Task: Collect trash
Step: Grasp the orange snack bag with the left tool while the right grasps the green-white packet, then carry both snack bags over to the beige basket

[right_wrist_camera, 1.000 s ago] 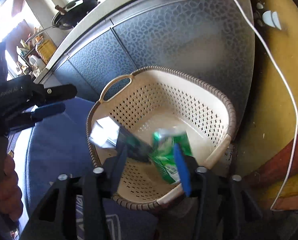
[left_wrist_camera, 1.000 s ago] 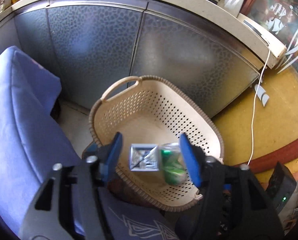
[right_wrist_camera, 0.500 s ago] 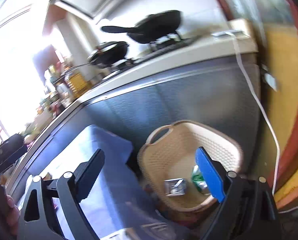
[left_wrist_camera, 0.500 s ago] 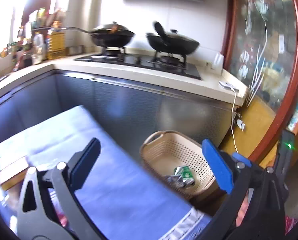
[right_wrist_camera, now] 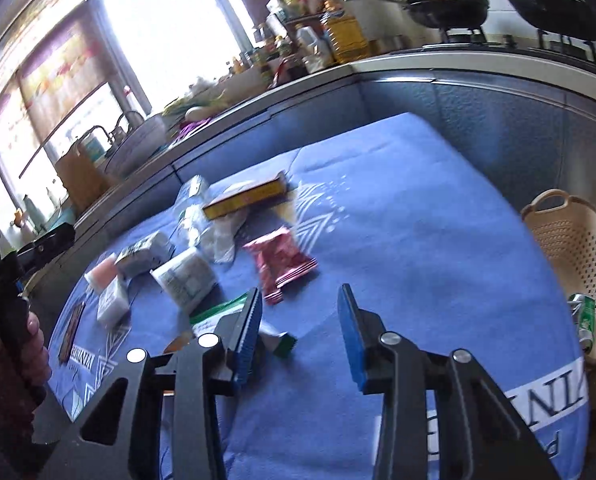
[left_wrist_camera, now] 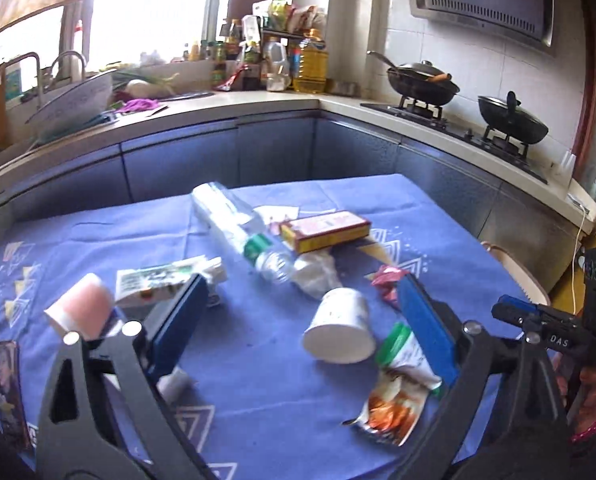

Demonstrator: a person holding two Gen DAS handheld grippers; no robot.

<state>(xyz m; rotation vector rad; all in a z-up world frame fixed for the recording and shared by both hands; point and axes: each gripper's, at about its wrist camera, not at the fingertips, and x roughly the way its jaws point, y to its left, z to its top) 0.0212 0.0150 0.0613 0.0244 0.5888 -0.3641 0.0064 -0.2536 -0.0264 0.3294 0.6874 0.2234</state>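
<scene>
— Fingers first: how do they stand?

— Left gripper [left_wrist_camera: 301, 316] has its fingers wide apart with nothing between them; they have just closed a little. Right gripper [right_wrist_camera: 298, 332] has narrowed a good deal, its fingers partly apart over bare cloth, empty too.

— Where is the trash?

— Scattered on the blue-clothed bench [left_wrist_camera: 258, 400]. A white paper cup [left_wrist_camera: 339, 330] lies on its side just ahead of the left fingers, its mouth toward the camera and its long axis running away. The red wrapper [right_wrist_camera: 282, 264] lies ahead and slightly left of the right fingers.

— Nearer hand?

— Left for the cup, I judge. Both grippers tilt down. The basket [right_wrist_camera: 573, 256] sits off the bench's right edge.
</scene>
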